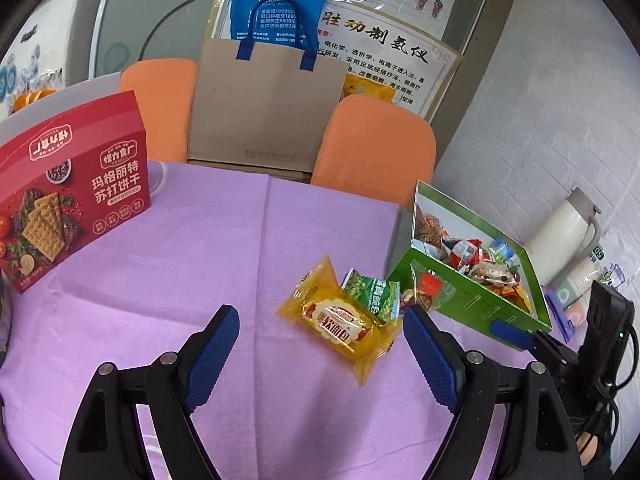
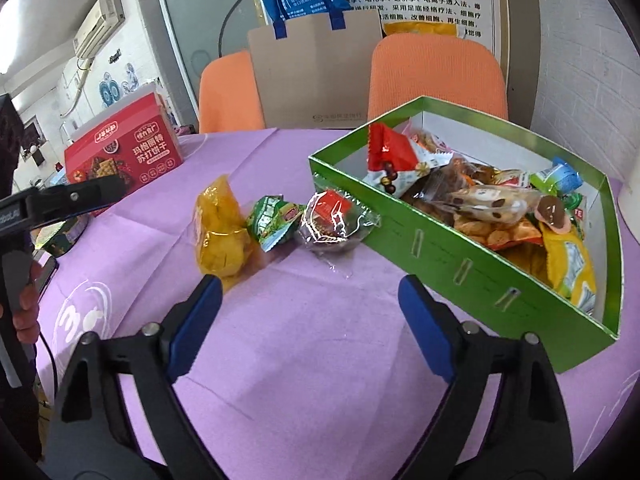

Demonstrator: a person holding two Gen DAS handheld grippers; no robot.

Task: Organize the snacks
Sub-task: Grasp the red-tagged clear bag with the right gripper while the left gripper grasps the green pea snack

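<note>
Through my left wrist camera, the left tool (image 1: 320, 332) hangs released over the purple desk (image 1: 160, 280), a yellow bread packet (image 1: 340, 320) lying just ahead between its tips (untouched). Beside it lie a green pea packet (image 1: 374, 290) and the green box (image 1: 480, 300). Through my right camera, the right tool (image 2: 310, 300) gapes empty; the box (image 2: 460, 256) holds many snacks.
</note>
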